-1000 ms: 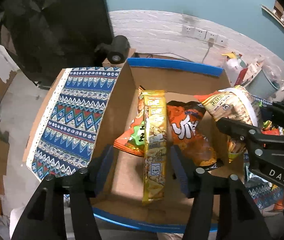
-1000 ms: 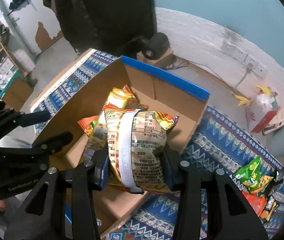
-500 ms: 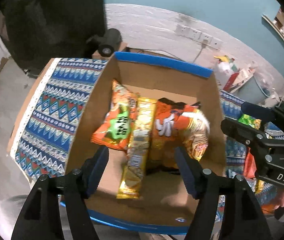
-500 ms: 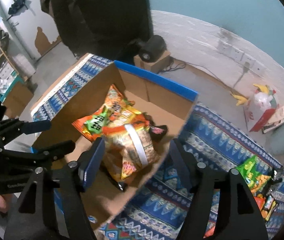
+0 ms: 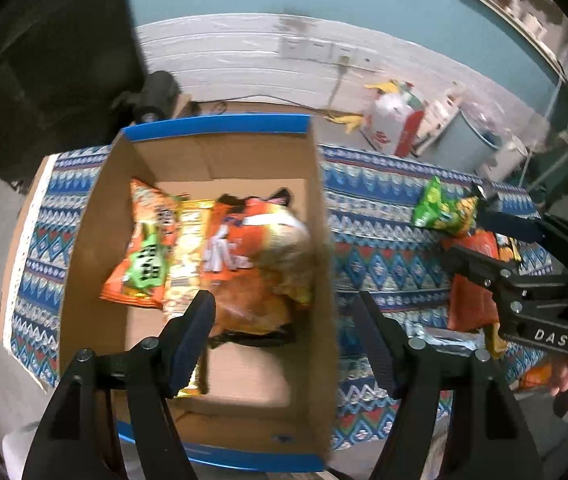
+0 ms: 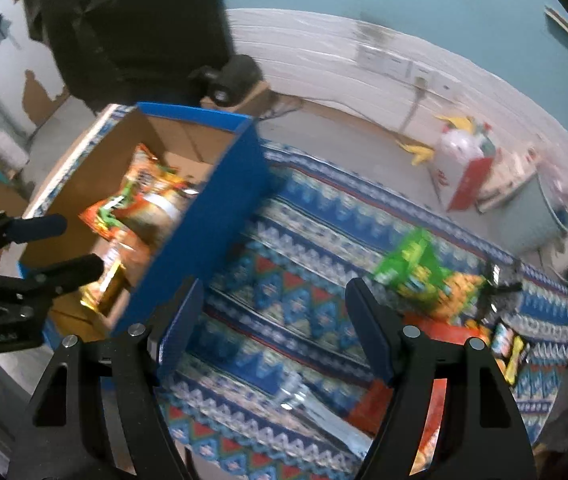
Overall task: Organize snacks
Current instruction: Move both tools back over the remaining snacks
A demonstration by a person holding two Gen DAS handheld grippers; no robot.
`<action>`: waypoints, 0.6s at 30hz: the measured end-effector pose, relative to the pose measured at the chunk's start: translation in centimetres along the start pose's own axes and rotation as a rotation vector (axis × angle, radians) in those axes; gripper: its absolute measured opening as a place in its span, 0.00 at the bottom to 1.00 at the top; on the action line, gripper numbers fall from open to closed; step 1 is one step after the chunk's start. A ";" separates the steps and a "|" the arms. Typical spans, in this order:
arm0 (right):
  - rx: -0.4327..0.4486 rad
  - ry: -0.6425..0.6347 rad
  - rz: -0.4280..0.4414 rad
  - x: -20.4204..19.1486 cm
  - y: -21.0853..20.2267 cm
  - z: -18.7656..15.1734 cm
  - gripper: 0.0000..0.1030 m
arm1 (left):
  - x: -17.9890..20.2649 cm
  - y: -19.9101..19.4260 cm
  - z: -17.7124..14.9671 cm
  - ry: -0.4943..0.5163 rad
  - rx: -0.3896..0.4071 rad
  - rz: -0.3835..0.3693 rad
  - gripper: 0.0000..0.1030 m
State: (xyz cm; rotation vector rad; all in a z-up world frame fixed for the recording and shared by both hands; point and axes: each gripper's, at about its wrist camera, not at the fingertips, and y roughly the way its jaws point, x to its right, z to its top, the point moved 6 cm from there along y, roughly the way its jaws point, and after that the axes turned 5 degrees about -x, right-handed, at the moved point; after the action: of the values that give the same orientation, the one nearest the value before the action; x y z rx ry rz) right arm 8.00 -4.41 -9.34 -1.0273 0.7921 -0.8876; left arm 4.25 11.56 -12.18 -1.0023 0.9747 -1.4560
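An open cardboard box (image 5: 323, 280) with blue rims holds several snack bags: an orange-green bag (image 5: 144, 248), a gold bag (image 5: 186, 256), an orange bag (image 5: 236, 264) and a yellow bag with a white band (image 5: 287, 240). My left gripper (image 5: 284, 312) is open and empty above the box's right wall. My right gripper (image 6: 272, 304) is open and empty over the patterned cloth (image 6: 284, 240), right of the box (image 6: 212, 216). A green bag (image 6: 411, 264) and an orange-red bag (image 6: 439, 332) lie on the cloth ahead of it. The right gripper also shows in the left wrist view (image 5: 471, 240).
More small snack packs (image 6: 511, 348) lie at the cloth's right end. A clear wrapper (image 6: 323, 412) lies on the cloth near the right gripper. A white-and-red bag (image 6: 463, 164) and a black cylinder (image 6: 236, 76) sit behind the table by the wall.
My right gripper opened, dropped the yellow banded bag into the box, and swung right over the cloth. My left gripper shifted right, toward the box's right wall.
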 end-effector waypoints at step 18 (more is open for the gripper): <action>-0.055 0.115 -0.079 9.2 0.2 -7.5 0.72 | 11.7 3.7 -2.1 0.250 -0.093 0.057 0.77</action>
State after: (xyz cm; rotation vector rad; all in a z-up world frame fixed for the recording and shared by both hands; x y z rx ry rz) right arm 5.42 -15.40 -13.12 -1.0687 0.8809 -1.0038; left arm 2.52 -0.30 -15.45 -0.8638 1.2513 -1.5240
